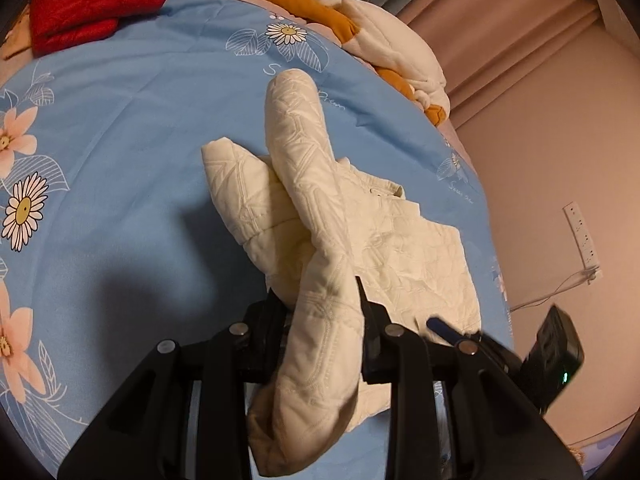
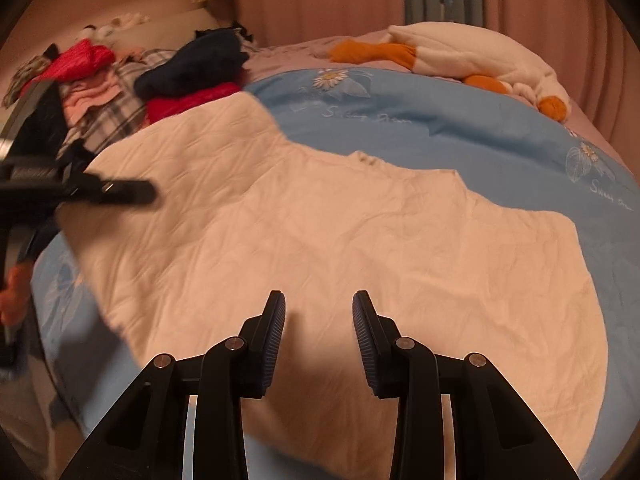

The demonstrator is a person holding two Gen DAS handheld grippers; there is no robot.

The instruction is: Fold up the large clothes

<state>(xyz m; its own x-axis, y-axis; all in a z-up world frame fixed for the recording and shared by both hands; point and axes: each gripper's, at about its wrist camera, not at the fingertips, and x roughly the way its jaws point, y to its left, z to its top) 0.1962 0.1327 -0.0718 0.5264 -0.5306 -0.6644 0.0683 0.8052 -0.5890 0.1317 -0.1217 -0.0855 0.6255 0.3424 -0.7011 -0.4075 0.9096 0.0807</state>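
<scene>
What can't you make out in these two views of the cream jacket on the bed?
- Left wrist view: cream quilted jacket, its gripped fold's end hidden behind the left gripper.
- Right wrist view: the left gripper is motion-blurred; the jacket's near hem runs behind the right gripper.

one cream quilted garment (image 1: 360,240), one blue floral bedsheet (image 1: 140,140), two tools (image 1: 320,300) (image 2: 319,308)

left gripper (image 1: 320,296) fingers pinch cream quilted jacket (image 1: 360,240) sleeve | blue floral bedsheet (image 1: 140,140) beneath
</scene>
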